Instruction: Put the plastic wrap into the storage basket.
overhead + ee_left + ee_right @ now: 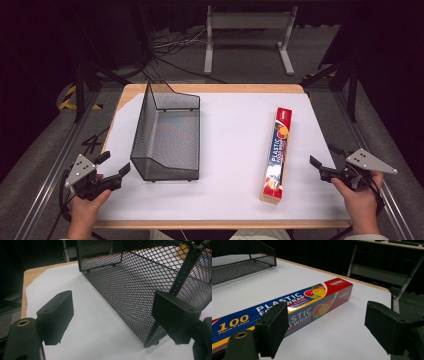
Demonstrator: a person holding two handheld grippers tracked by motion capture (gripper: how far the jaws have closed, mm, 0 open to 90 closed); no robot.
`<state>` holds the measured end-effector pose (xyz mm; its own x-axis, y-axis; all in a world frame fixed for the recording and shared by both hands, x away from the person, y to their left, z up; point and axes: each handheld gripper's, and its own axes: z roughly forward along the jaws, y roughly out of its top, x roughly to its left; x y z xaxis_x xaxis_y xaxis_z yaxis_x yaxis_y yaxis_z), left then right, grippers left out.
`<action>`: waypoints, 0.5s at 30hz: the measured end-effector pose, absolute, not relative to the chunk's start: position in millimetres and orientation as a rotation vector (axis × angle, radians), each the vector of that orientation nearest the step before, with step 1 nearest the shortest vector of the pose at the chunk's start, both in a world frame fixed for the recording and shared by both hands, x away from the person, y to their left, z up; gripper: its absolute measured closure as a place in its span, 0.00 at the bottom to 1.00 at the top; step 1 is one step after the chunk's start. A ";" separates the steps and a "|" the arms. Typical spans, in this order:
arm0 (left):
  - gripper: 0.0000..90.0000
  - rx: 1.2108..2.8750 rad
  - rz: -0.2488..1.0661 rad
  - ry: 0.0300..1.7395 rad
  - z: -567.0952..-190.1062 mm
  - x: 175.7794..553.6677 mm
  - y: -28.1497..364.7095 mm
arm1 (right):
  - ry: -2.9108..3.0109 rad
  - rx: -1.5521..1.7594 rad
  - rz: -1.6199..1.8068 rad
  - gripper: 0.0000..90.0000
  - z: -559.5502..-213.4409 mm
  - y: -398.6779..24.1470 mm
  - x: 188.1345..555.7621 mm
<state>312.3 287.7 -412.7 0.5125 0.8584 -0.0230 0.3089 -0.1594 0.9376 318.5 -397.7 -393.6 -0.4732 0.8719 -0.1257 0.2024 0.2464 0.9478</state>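
From the high view I count 1 black mesh basket and 1 plastic wrap box on the white sheet that covers the table, plus my 2 grippers. The basket sits left of centre; the box lies lengthwise right of centre, well apart from it. My left gripper hangs at the table's near left corner, just beside the basket's near corner, jaws spread with nothing between them. My right gripper is at the near right edge, near the box but not touching it.

In the left gripper view I look along the basket's long mesh side – the weave and corner post are plain here, and the 2 jaws stand wide with only white sheet between them.

The right gripper view gives me the box close enough to read "PLASTIC WRAP" and "100". The box lies behind the left jaw – the pads stand apart and grip nothing. The basket sits far off at the upper left.
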 end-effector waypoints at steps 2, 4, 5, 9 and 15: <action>0.21 1.719 0.666 0.993 -412.7 312.2 287.5 | 1.849 0.973 1.264 0.22 -391.9 -397.0 319.3; 0.21 1.720 0.667 0.992 -412.7 312.1 287.5 | 1.850 0.981 1.276 0.21 -389.6 -395.1 319.5; 0.21 1.721 0.668 0.992 -412.7 312.2 287.4 | 1.846 0.983 1.289 0.21 -388.2 -393.7 319.2; 0.21 1.731 0.675 0.996 -413.0 312.3 285.4 | 1.837 1.022 1.321 0.16 -383.5 -388.3 321.0; 0.21 1.753 0.689 0.986 -412.4 312.5 281.9 | 1.876 1.044 1.304 0.12 -367.6 -371.1 333.9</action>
